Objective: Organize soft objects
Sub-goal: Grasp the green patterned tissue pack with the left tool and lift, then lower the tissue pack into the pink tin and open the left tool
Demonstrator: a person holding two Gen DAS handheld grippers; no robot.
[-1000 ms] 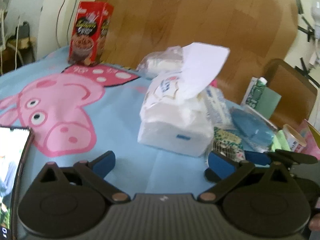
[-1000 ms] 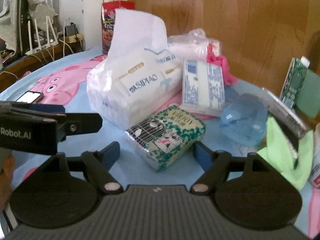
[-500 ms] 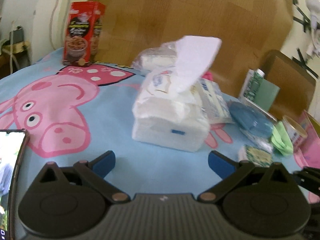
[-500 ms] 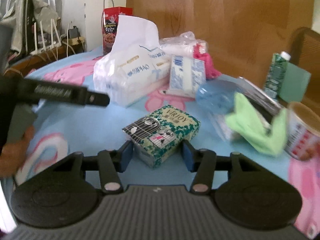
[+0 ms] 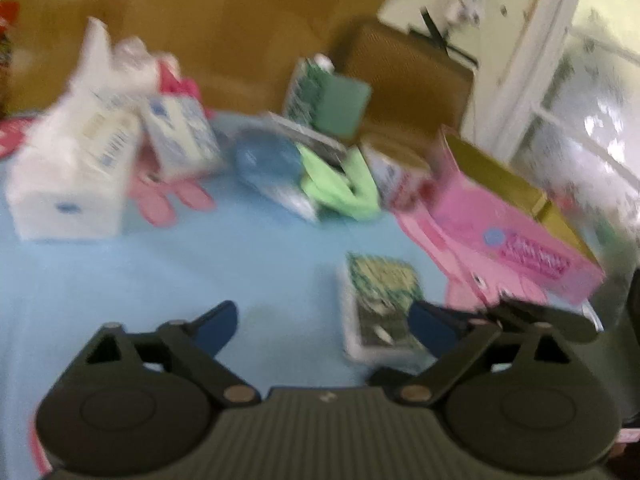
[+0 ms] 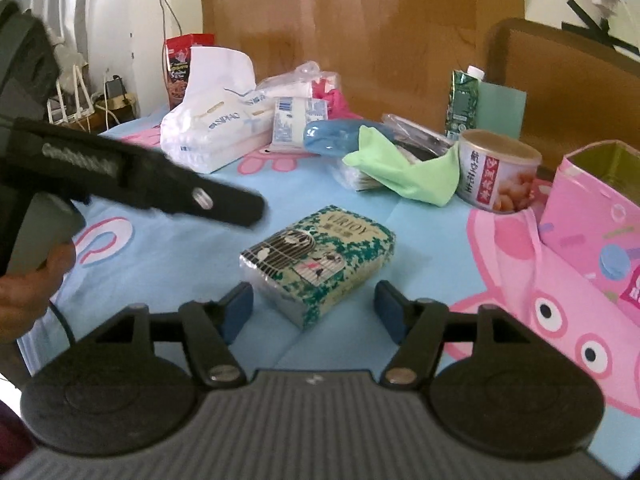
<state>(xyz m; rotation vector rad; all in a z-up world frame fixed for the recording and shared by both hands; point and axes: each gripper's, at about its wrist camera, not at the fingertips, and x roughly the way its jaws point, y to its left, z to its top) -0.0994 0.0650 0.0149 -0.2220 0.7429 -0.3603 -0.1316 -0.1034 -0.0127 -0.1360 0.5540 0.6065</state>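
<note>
A blue cartoon-pig cloth (image 6: 172,264) covers the counter, with a brown board (image 6: 360,16) standing at its far edge. At far left lies a big white tissue pack (image 6: 212,136), a sheet sticking up from its top; a smaller blue-and-white pack (image 6: 296,122) leans just to its right. A pink box (image 6: 592,216) stands open at the right, with a tin can (image 6: 496,170) touching its left side and a green cloth (image 6: 404,172) draped over clutter beside the can. A green carton (image 6: 464,100) stands upright farther back.

The green-patterned tissue pack (image 6: 320,256) lies flat in the near middle of the cloth, its long axis running from near left to far right, printed face up. The right gripper (image 6: 316,312) is level and low, its fingers spread wide on either side of the pack's near end, not touching it. The left gripper (image 5: 328,328) hovers over bare cloth, fingers wide apart and holding nothing; its view is blurred. In the right view its dark body reaches in from the left, a hand (image 6: 28,280) on the grip.
</note>
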